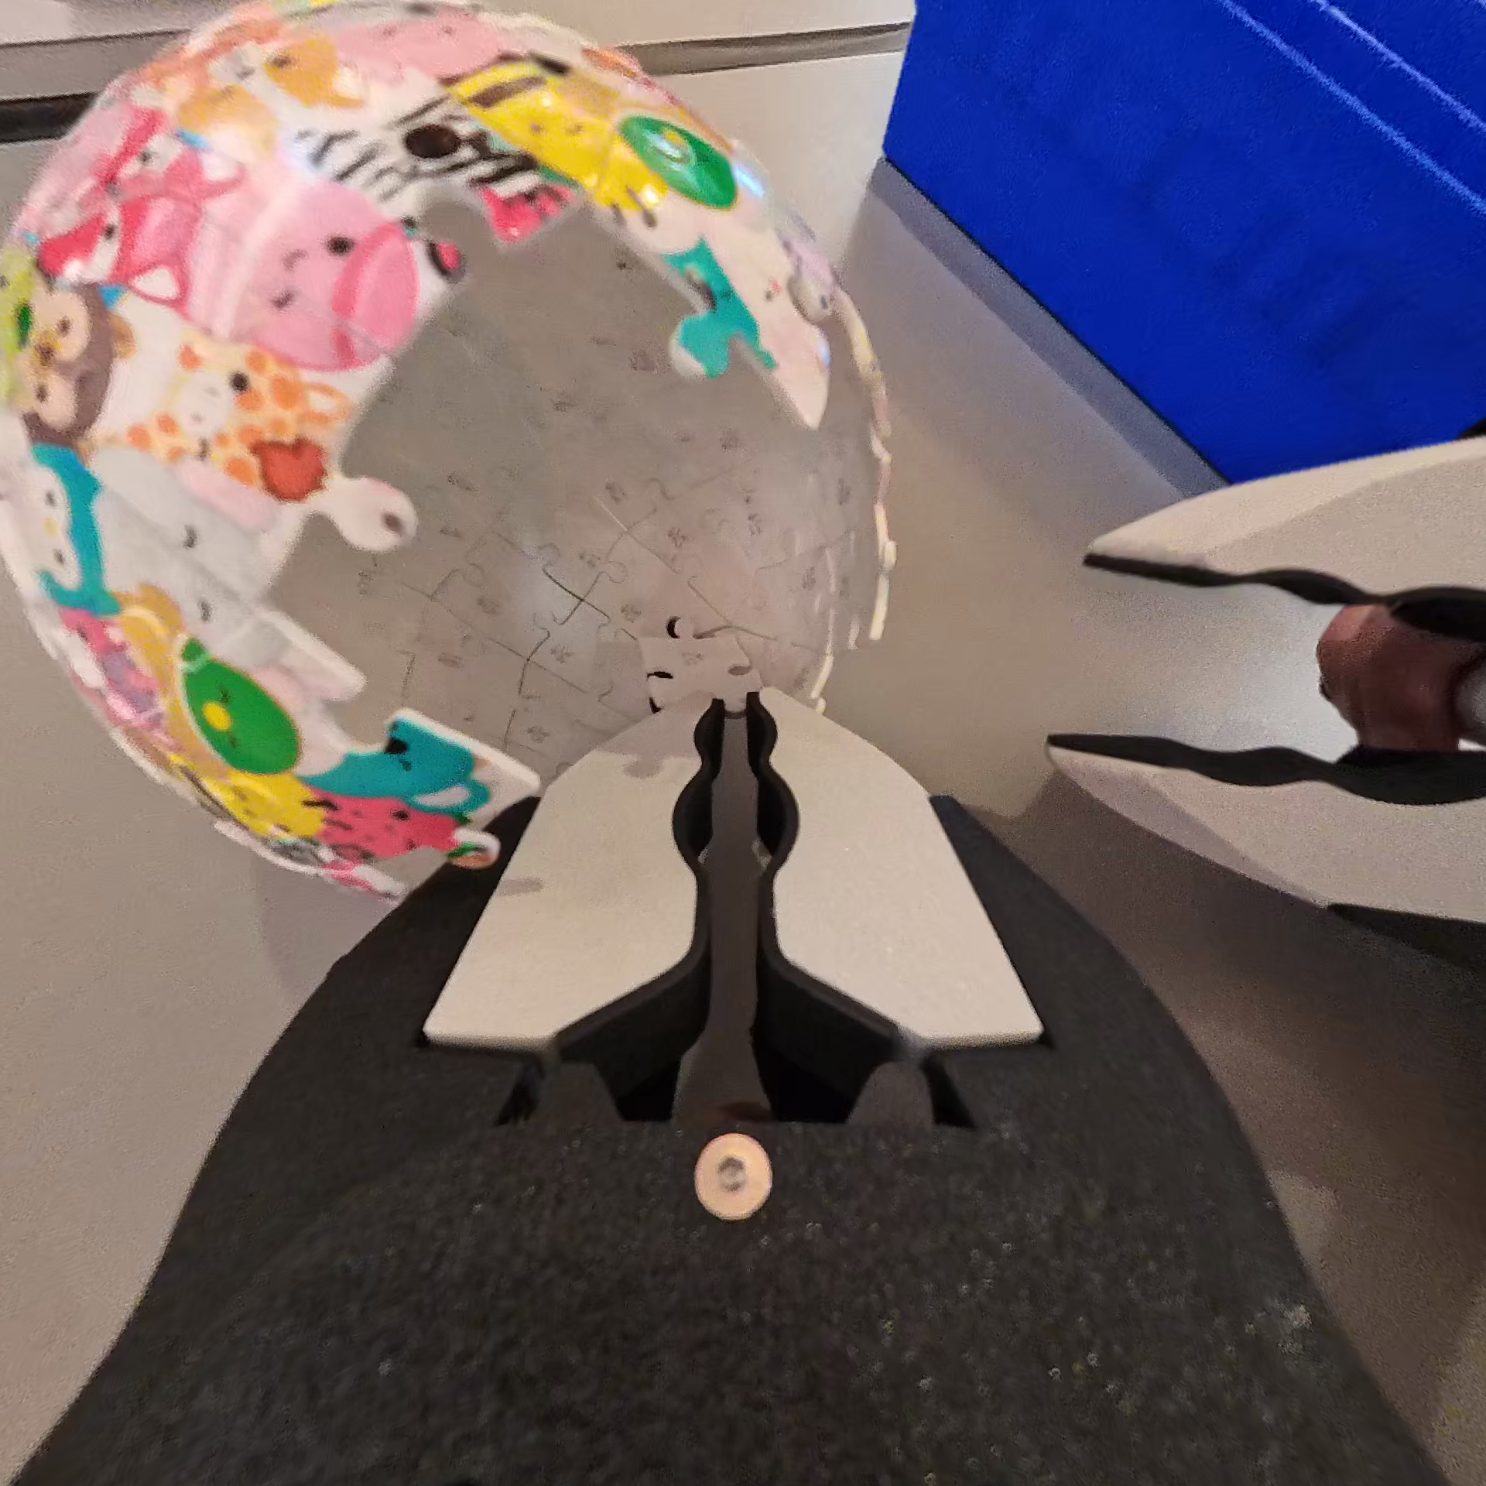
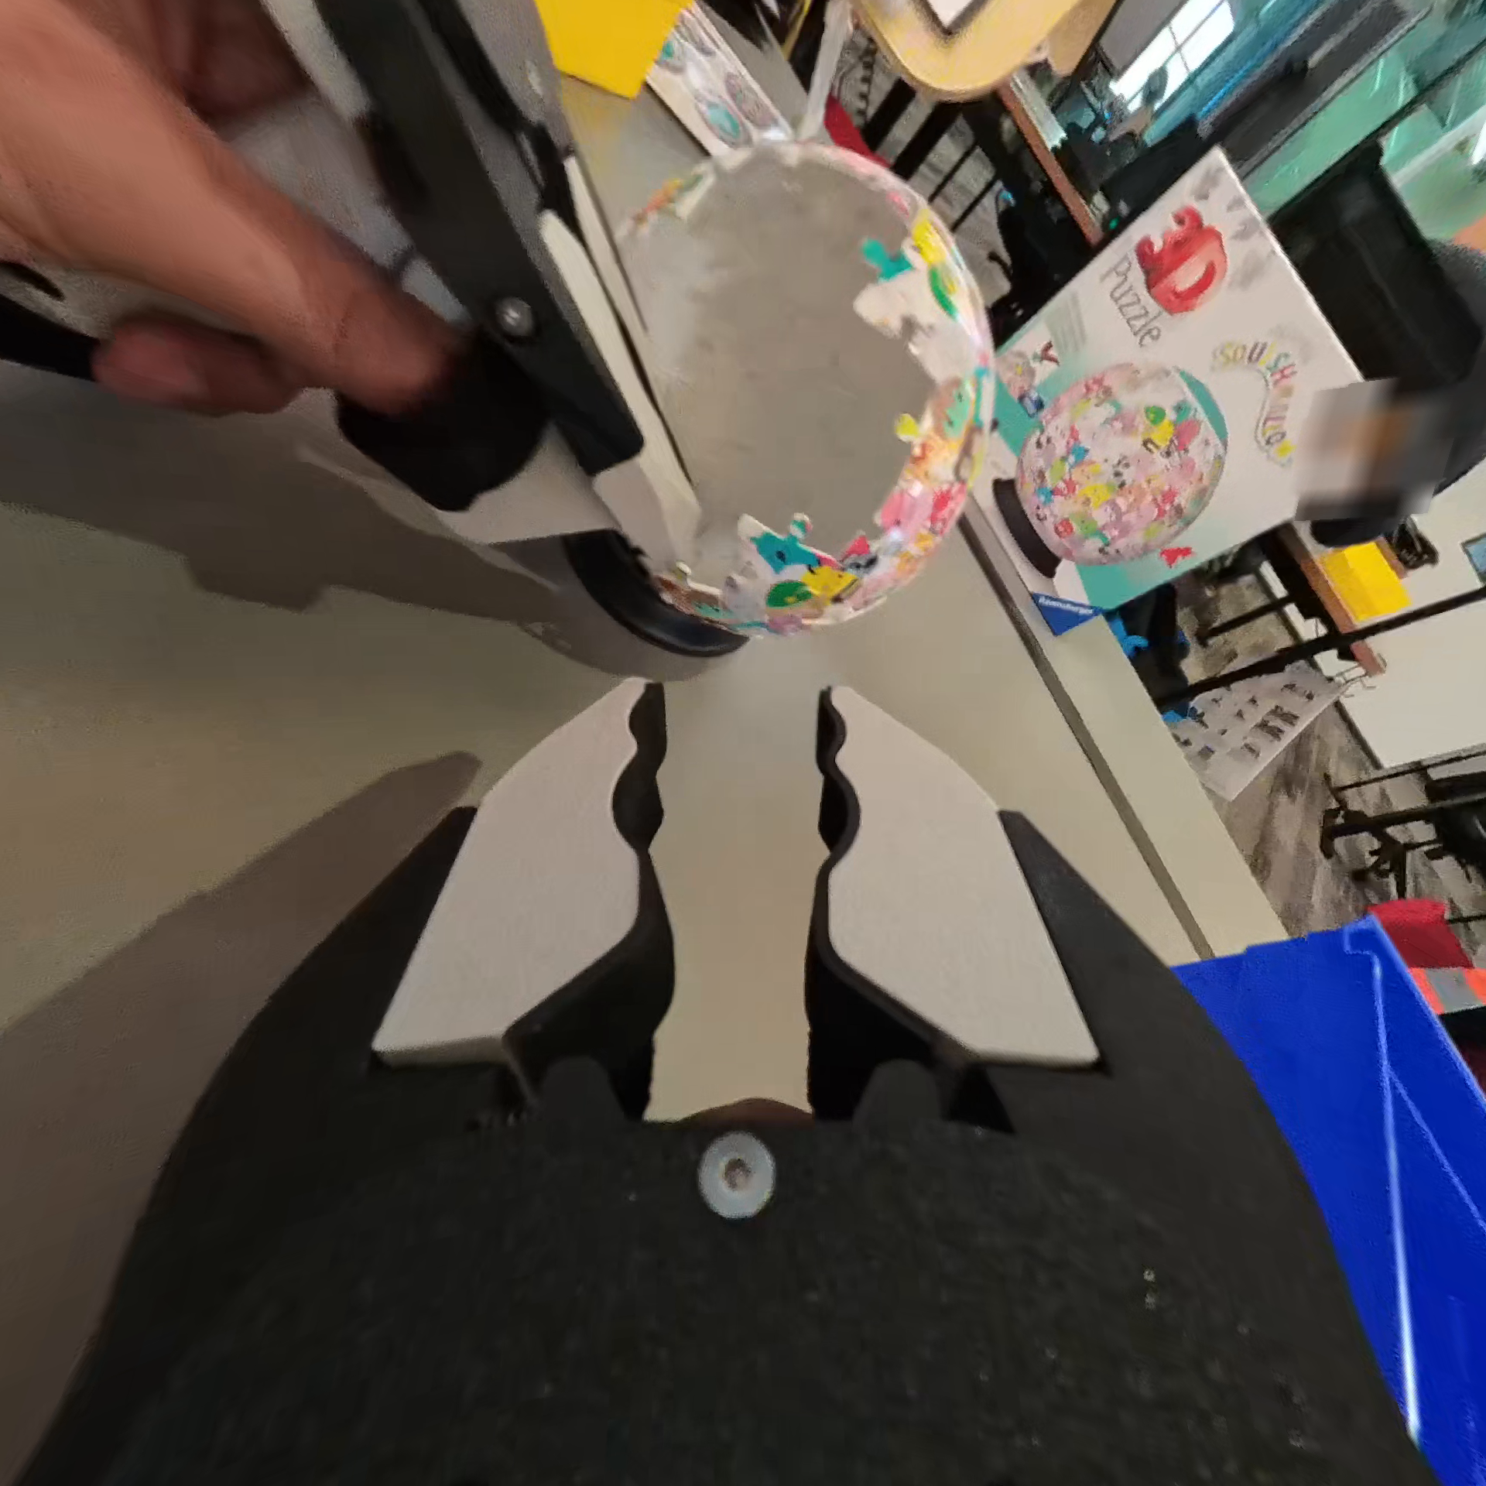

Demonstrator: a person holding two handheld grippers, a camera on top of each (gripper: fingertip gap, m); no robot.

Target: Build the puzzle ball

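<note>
Close wrist views sharing puzzle ball (image 1: 450, 450)

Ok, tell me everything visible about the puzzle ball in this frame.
The puzzle ball is an unfinished hollow shell of interlocking curved pieces, apparently plastic: colourful cartoon animals outside, plain pale grey inside. A large jagged gap opens toward the cameras, showing the inner seams. The left gripper is shut on a rim piece at the edge of the opening and holds the ball above the grey table. The right gripper is open, apart from it. Motion blur softens the details.
</note>
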